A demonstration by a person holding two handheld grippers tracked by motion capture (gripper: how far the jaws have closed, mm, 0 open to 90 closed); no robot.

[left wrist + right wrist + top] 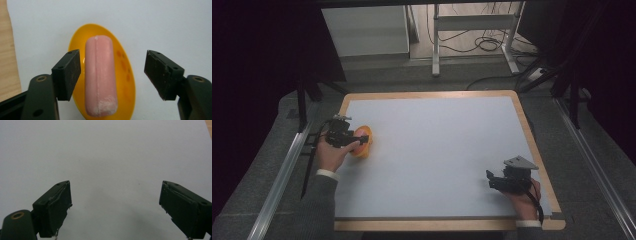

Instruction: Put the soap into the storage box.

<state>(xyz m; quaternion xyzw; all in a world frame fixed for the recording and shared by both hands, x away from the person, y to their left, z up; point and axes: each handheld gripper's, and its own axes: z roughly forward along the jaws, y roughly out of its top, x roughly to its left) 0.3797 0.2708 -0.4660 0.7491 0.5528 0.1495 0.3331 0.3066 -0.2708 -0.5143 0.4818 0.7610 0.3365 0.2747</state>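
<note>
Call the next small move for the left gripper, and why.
Probably lift the left gripper straight up and away. Its jaws stand open on either side of the pink sausage, neither touching it, and the sausage already lies lengthwise in the yellow dish.

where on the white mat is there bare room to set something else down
Most of the white mat is bare: the whole stretch between the orange dish at its left edge and the right claw near its front right corner, plus the far half up to the wooden border. It is crowded only at the dish, where the open left claw straddles the pink bar.
</note>
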